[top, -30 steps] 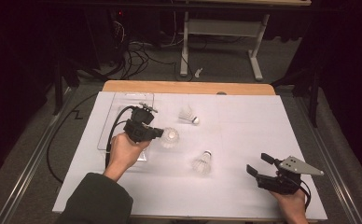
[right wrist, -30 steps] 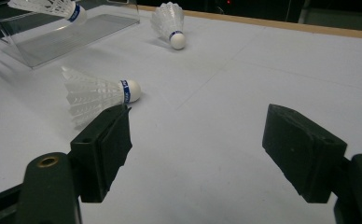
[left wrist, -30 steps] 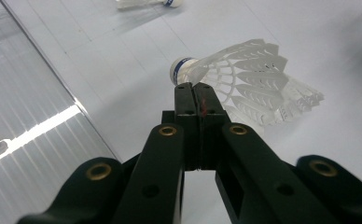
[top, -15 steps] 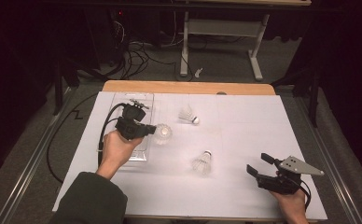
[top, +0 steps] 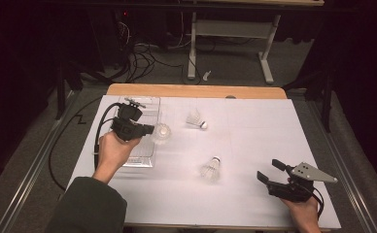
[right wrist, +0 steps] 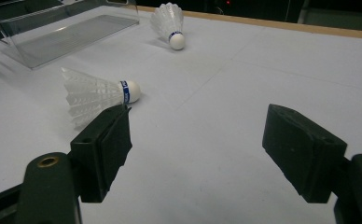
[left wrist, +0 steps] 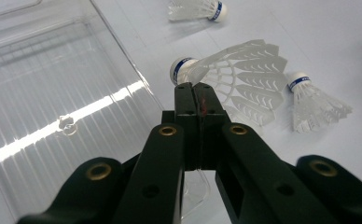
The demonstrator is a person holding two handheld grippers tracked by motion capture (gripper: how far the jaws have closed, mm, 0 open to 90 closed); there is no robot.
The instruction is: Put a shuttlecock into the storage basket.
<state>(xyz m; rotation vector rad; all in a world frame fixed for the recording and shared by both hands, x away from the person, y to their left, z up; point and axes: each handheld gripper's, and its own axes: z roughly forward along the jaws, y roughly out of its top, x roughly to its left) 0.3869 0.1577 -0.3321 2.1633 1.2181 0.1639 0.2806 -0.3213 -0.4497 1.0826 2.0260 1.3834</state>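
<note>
My left gripper (top: pixel 152 130) is shut on the feather skirt of a white shuttlecock (top: pixel 162 133), held just above the right edge of a clear plastic tray (top: pixel 139 156). In the left gripper view the jaws (left wrist: pixel 195 88) are pressed together on the feathers of this shuttlecock (left wrist: pixel 244 79), its cork pointing away. Two more shuttlecocks lie on the white table: one at mid-back (top: pixel 196 120) and one nearer the front (top: pixel 211 169). My right gripper (top: pixel 269 170) rests open at the front right, apart from them; the right gripper view has the gripper (right wrist: pixel 202 135) with nothing between its jaws.
The tray (left wrist: pixel 53 93) lies on the left part of the white sheet (top: pixel 254 131) and holds nothing. A black cable (top: pixel 99 131) loops off the left edge. Beyond the wooden back edge (top: pixel 196 91) are table legs and cables on the floor.
My left gripper has carried the shuttlecock left and slightly away, from the open sheet to the tray's right edge. The right gripper has stayed still.
</note>
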